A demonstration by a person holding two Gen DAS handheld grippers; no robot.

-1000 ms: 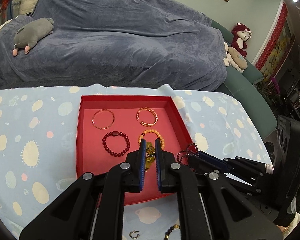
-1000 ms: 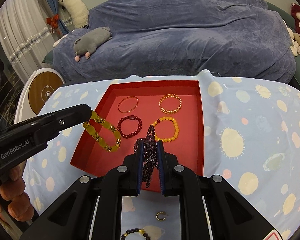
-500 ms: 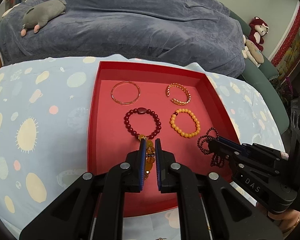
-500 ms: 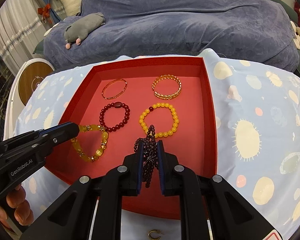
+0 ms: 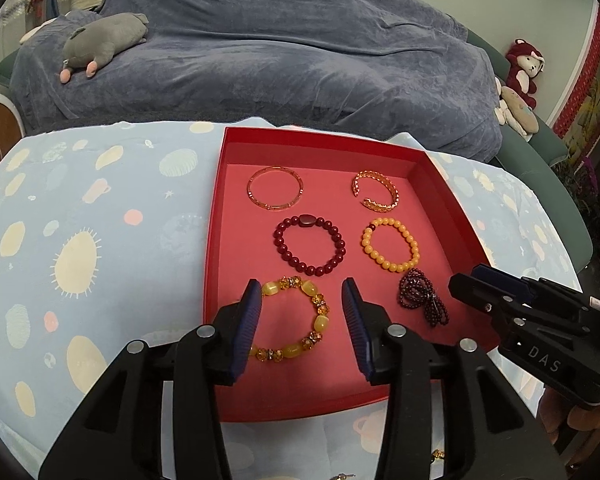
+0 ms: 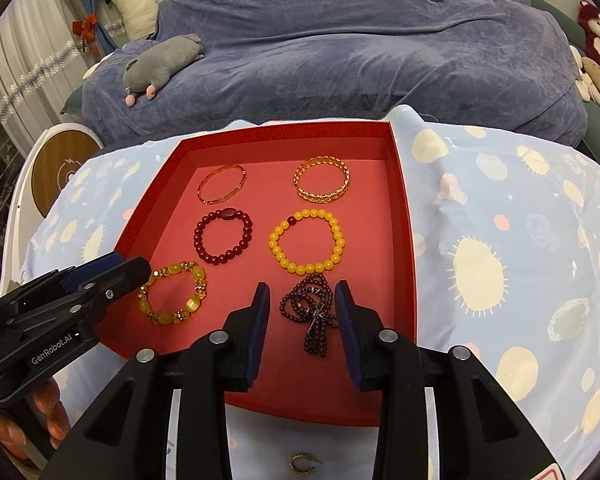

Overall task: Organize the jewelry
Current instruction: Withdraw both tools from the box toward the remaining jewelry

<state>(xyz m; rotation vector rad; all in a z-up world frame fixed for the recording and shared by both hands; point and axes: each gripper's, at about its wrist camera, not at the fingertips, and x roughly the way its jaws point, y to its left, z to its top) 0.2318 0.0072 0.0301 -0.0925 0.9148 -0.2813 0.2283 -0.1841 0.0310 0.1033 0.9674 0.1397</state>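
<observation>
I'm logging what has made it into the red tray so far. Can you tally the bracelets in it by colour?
Gold metal: 2, a thin bangle and a chain-pattern cuff
Dark red beads: 1
Orange-yellow beads: 1
Yellow stones with crystal spacers: 1
Dark purple bead strand: 1
Total: 6 in the red tray

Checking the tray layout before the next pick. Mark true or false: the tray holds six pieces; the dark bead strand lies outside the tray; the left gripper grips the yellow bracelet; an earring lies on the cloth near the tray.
The tray holds six pieces: true.
The dark bead strand lies outside the tray: false, it lies inside, between the right gripper's opening jaws.
The left gripper grips the yellow bracelet: false, its jaws are opening and the bracelet lies flat.
An earring lies on the cloth near the tray: true.
</observation>
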